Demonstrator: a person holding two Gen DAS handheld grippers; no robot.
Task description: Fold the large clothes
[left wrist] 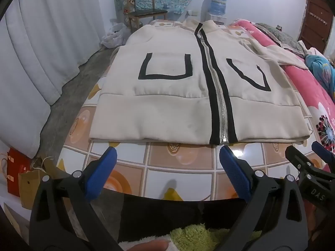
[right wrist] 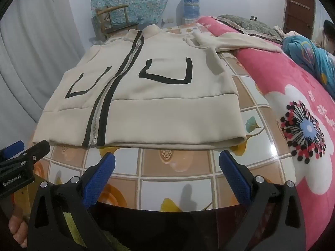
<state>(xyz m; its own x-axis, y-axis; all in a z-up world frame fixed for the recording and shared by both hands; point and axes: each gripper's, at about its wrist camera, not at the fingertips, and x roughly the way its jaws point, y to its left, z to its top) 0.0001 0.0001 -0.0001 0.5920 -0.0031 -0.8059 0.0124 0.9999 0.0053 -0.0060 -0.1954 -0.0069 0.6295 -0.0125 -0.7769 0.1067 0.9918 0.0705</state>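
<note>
Tiled table (left wrist: 180, 163) beside the pink bed (right wrist: 293, 96) carries the cream jacket (left wrist: 167, 96) flat, zipper running away from you, hem just ahead of both your left hand-held gripper (left wrist: 168, 152) and right hand-held gripper (right wrist: 167, 156), jaws apart and empty, the loose sleeve (right wrist: 240, 41) nearer your right.

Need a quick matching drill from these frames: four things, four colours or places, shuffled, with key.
Things:
1. jacket
2. zipper
3. blanket
4. water jug

Descriptions:
A. pink, floral, right of the table
B. cream, flat on the tiled table
C. blue, at the far wall
D. silver, between two black stripes

Pairs: 1-B, 2-D, 3-A, 4-C
</note>
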